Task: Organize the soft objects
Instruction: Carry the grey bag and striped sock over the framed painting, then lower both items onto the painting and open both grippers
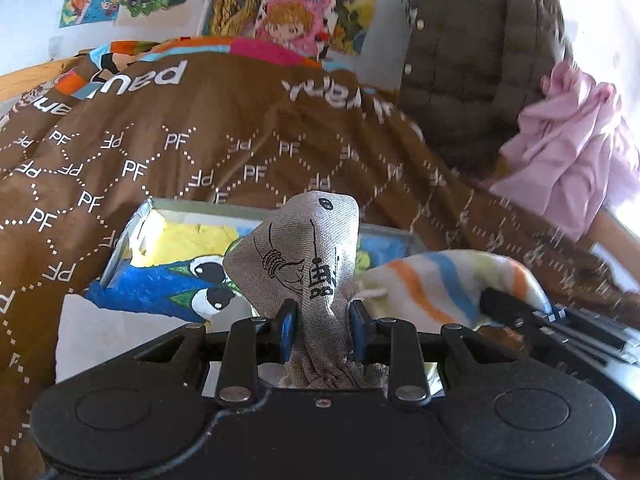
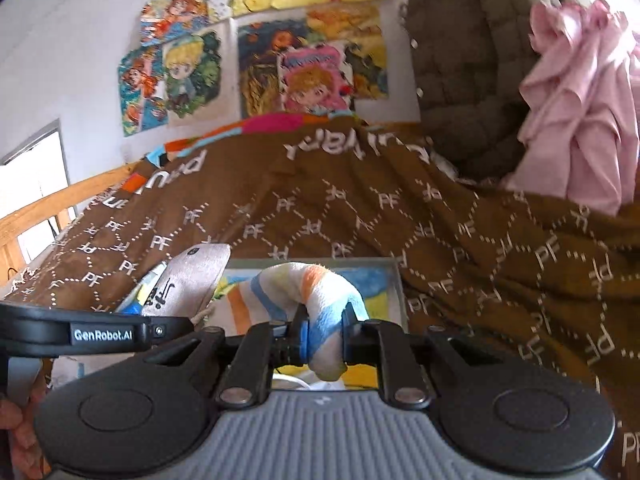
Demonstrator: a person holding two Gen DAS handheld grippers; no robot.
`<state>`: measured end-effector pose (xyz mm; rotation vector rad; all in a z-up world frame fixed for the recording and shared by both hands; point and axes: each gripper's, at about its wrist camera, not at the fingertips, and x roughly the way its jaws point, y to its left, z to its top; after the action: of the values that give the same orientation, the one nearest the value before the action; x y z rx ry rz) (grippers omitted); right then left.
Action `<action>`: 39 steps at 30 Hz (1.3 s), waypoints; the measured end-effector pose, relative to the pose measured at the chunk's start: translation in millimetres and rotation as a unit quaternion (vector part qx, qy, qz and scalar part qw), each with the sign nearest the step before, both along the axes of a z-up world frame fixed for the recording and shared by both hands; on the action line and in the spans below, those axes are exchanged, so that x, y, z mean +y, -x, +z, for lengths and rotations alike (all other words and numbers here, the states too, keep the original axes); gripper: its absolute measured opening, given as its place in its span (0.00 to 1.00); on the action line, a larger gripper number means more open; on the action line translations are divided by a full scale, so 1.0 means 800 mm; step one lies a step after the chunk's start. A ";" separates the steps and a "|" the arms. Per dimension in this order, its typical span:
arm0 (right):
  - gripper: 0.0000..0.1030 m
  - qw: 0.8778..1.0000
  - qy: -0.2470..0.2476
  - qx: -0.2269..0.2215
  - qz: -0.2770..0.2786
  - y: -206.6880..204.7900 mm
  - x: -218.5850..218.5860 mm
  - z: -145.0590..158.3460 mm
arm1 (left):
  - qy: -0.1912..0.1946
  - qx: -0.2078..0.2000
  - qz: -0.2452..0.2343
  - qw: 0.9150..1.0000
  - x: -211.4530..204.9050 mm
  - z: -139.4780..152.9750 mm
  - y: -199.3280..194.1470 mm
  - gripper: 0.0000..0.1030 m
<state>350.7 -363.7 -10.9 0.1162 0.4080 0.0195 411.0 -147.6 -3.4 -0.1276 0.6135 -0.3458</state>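
My left gripper (image 1: 323, 328) is shut on a grey woven drawstring pouch (image 1: 298, 248) with black printed drawings, held upright above a shallow tray (image 1: 132, 232) with a bright blue and yellow cartoon lining. My right gripper (image 2: 325, 336) is shut on a soft cloth with orange, blue and yellow stripes (image 2: 316, 296), held over the same tray (image 2: 394, 284). The striped cloth also shows at the right of the left wrist view (image 1: 436, 280). The grey pouch shows at the left of the right wrist view (image 2: 192, 280).
A brown blanket (image 1: 240, 148) with white "PF" lettering covers the bed around the tray. A brown quilted jacket (image 1: 472, 68) and pink cloth (image 1: 572, 148) hang at the right. Cartoon pictures (image 2: 192, 68) cover the wall. A wooden bed rail (image 2: 60, 200) runs at the left.
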 end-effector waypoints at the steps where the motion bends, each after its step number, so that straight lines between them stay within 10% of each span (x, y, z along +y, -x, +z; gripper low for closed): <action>1: 0.17 1.000 -0.002 0.005 -0.002 -0.001 -0.001 -0.002 | -0.010 0.005 -0.002 1.000 -0.003 -0.002 -0.003 0.29; 21: 0.69 0.999 0.009 -0.014 -0.045 0.017 -0.012 0.014 | -0.014 0.019 0.012 1.000 -0.011 -0.005 -0.007 0.50; 39: 1.00 0.995 -0.010 -0.076 -0.062 0.121 0.010 0.085 | 0.077 -0.077 0.068 0.992 0.051 0.081 0.096 0.99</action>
<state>253.7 -355.5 57.2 0.1590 0.2478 -0.0888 333.9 -107.0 61.1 -0.2865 0.4219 -0.2674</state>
